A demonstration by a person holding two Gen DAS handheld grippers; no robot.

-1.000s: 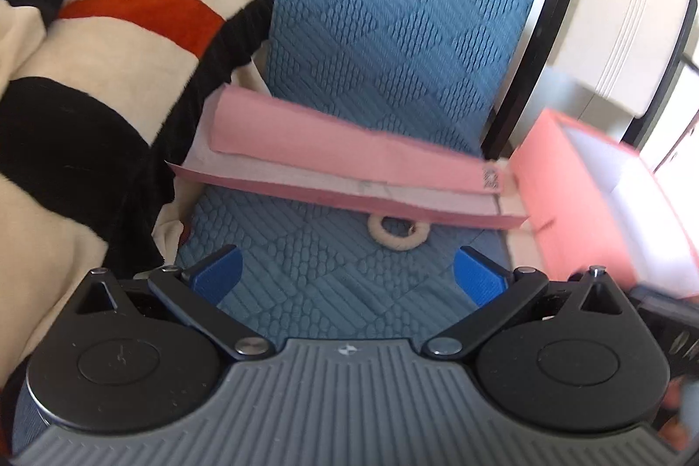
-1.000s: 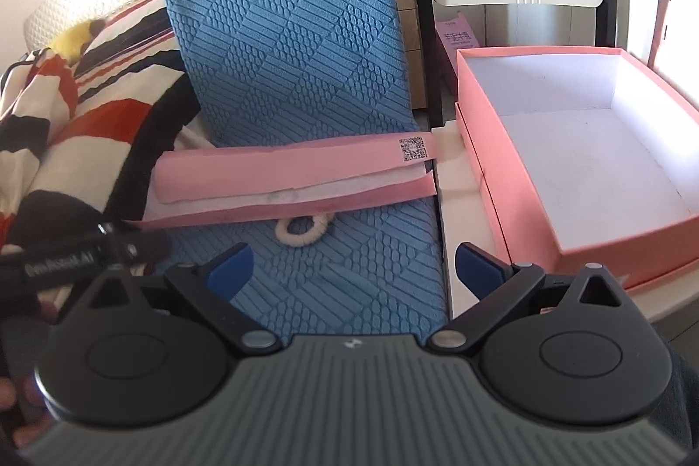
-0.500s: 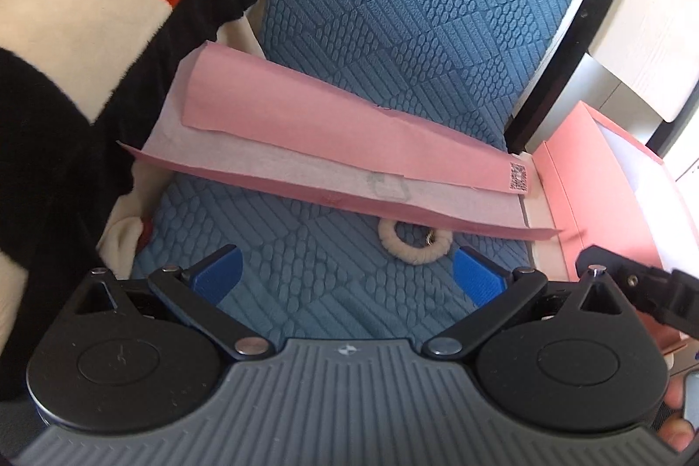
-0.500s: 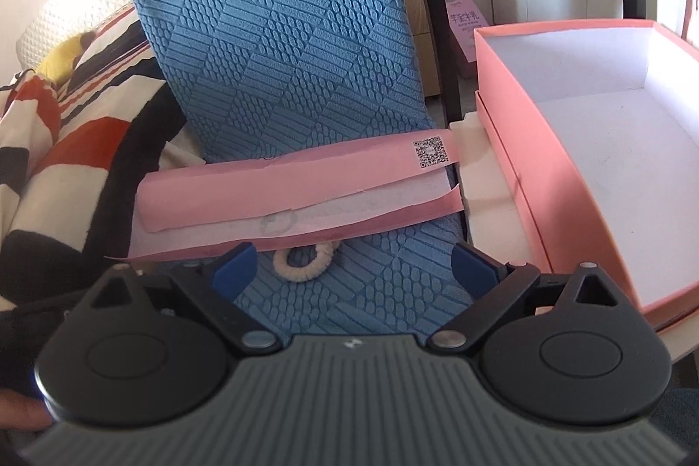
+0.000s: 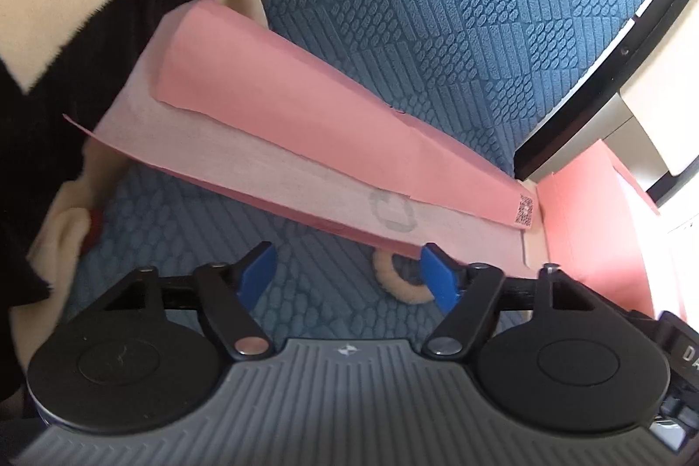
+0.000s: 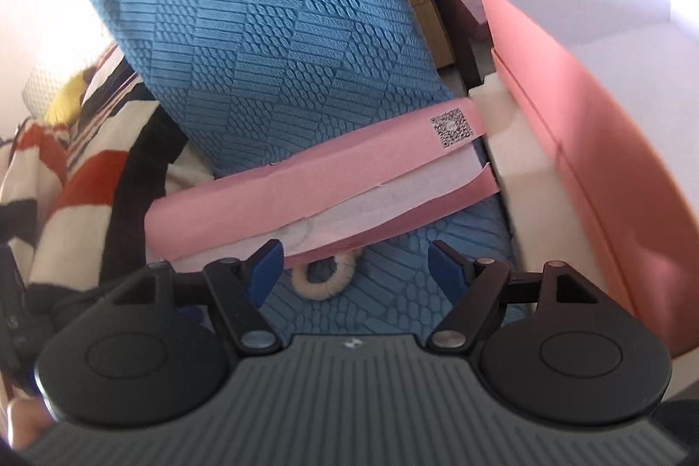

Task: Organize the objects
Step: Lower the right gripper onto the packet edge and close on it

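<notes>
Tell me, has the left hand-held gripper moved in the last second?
Yes. The left hand-held gripper has come closer to the pink folded paper, its fingertips now reaching the paper's near edge.

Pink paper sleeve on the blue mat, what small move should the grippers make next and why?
Probably ease both grippers forward. The left gripper and right gripper are open and holding nothing, just short of the pink paper sleeve; the pink box beside it stands open.

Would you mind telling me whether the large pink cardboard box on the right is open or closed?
Open: the large pink cardboard box has no lid on top, and its bare white interior shows.
</notes>
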